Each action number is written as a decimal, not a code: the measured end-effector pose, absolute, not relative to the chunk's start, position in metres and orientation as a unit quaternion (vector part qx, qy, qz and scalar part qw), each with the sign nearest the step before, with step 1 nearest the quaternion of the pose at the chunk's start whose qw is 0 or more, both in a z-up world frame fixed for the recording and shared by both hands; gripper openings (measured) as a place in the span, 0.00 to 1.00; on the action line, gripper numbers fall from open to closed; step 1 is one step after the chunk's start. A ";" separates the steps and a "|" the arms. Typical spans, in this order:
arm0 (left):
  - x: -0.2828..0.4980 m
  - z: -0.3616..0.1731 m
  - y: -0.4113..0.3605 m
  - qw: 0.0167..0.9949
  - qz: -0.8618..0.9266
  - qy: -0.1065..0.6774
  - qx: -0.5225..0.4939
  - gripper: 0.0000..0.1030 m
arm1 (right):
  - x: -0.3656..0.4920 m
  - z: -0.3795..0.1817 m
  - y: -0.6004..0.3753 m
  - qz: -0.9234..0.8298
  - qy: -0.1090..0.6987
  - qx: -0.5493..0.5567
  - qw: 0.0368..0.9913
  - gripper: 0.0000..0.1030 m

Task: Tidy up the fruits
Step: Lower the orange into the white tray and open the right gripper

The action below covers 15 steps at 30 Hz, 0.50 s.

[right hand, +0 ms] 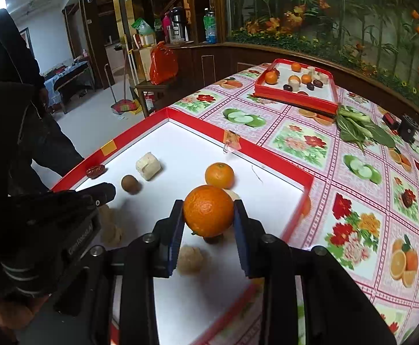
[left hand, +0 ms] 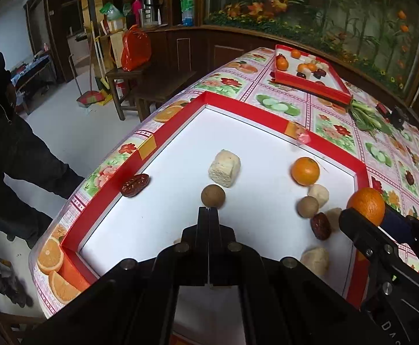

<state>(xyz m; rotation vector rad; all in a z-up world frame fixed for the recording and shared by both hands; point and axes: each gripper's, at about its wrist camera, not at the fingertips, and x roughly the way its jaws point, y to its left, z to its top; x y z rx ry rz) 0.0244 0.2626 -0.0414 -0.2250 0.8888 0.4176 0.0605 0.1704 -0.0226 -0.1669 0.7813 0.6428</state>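
On the body of my left gripper (right hand: 105,194), seen from the right wrist camera, I can partly read white lettering that looks like "DexRobot", though the last letters are unclear; in the left wrist view a few letters, "DA", show on the right gripper's body. My right gripper (right hand: 208,211) has its blue-padded fingers (right hand: 175,230) clenched on a large orange (right hand: 208,210), one pad touching each side, and the fruit is lifted above the white floor of the near red-rimmed tray (right hand: 238,143). My left gripper's fingers (left hand: 208,221) are pressed together with nothing between them, their tips just behind a round brown fruit (left hand: 212,196) that lies on the tray floor. Also in this tray are a second orange (right hand: 219,175) just beyond the held one, a pale cube-shaped piece (left hand: 224,171), a dark red date (left hand: 135,185) against the left rim, another date (left hand: 320,225), a second brown ball (left hand: 307,206), and several pale lumps. The tray sits on a counter (right hand: 338,201) covered with a cloth printed with flowers and fruit. Farther back on the counter is a second red tray (right hand: 295,97) holding small oranges and dark fruits, with leafy greens (right hand: 359,128) beside it.
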 end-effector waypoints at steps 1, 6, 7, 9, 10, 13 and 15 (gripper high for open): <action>0.025 -0.042 0.264 0.875 0.202 0.426 -0.108 0.00 | 0.063 -0.023 0.173 0.307 0.375 -0.081 0.871 0.34; 0.029 -0.045 0.272 0.872 0.208 0.429 -0.113 0.00 | 0.072 -0.028 0.181 0.308 0.380 -0.092 0.868 0.34; 0.029 -0.045 0.274 0.872 0.208 0.429 -0.113 0.00 | 0.074 -0.030 0.183 0.308 0.381 -0.094 0.867 0.34; 0.031 -0.046 0.275 0.871 0.208 0.430 -0.115 0.00 | 0.076 -0.032 0.185 0.307 0.382 -0.097 0.866 0.34; 0.033 -0.046 0.275 0.871 0.209 0.430 -0.113 0.00 | 0.077 -0.033 0.186 0.307 0.384 -0.097 0.865 0.34; 0.034 -0.047 0.277 0.871 0.209 0.429 -0.114 0.00 | 0.080 -0.036 0.187 0.307 0.387 -0.100 0.864 0.34; 0.034 -0.047 0.277 0.871 0.209 0.429 -0.113 0.00 | 0.081 -0.037 0.189 0.308 0.388 -0.101 0.863 0.34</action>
